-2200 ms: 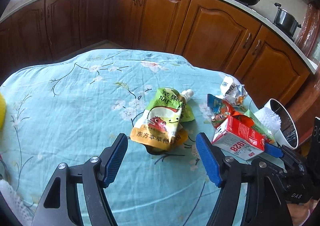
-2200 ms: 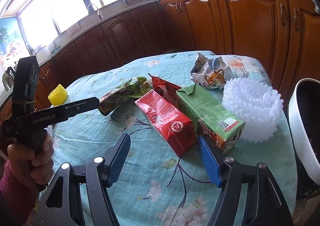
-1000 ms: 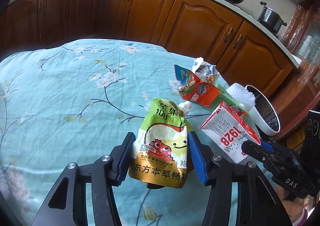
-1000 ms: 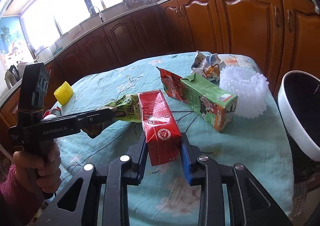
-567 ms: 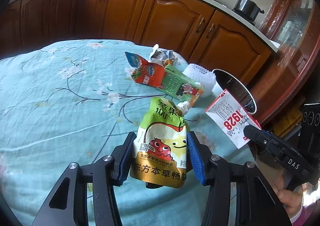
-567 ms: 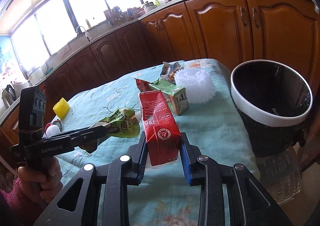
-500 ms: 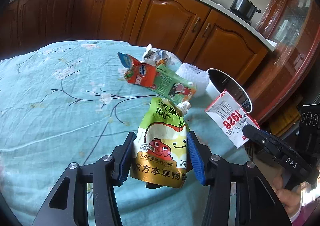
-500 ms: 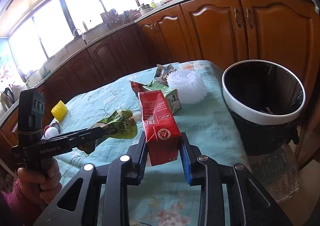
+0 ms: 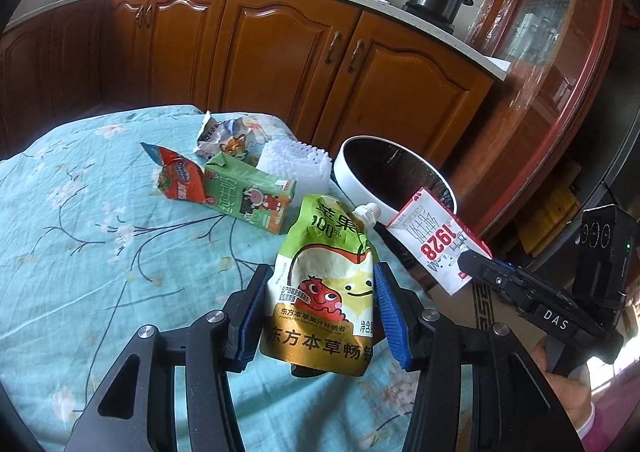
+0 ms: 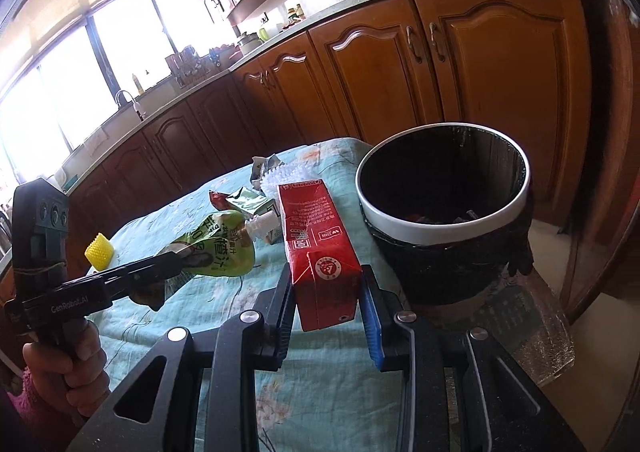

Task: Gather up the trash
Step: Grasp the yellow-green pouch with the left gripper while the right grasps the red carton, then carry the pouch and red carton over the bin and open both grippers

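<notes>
The left tongs (image 9: 320,308) clamp a green juice pouch (image 9: 326,284) above the surface (image 9: 80,252) near its edge. The right tongs (image 10: 325,306) grip a red carton (image 10: 320,248) beside the white-rimmed bin (image 10: 440,224), whose mouth stands open just past that edge.

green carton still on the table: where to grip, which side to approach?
Take the green carton across its long flat side faces, mid-body, coming from above. It lies on its side, so those parallel faces suit the hand-held gripper. The red snack bag crowds its gabled end.
</notes>
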A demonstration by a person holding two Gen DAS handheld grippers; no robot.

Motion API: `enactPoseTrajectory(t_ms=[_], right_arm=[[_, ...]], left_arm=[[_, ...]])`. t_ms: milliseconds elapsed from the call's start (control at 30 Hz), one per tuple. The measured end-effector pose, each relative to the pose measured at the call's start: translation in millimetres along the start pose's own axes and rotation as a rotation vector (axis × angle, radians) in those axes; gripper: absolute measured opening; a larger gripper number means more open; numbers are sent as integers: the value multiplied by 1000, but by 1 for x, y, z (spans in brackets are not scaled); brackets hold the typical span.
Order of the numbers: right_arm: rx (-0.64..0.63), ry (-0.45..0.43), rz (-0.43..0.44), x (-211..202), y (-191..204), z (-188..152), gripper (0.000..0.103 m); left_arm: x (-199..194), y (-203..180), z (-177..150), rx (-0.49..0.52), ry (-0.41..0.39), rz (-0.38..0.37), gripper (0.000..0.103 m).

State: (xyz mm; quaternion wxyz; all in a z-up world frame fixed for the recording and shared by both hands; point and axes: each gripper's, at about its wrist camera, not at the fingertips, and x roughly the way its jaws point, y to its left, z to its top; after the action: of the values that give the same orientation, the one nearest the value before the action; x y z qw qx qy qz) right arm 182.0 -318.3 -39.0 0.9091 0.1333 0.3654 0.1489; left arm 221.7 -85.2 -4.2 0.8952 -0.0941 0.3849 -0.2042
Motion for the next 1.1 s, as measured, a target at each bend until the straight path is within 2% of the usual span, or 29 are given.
enactPoseTrajectory(t_ms=[733,1100], right_arm=[[72,-29,-67,-14,-46,4,30],[75,-23,-122,-10,-70,29,30]], left_arm=[[41,-38,24,68,9,-26,50],[82,-56,50,101,30,-30,50]])
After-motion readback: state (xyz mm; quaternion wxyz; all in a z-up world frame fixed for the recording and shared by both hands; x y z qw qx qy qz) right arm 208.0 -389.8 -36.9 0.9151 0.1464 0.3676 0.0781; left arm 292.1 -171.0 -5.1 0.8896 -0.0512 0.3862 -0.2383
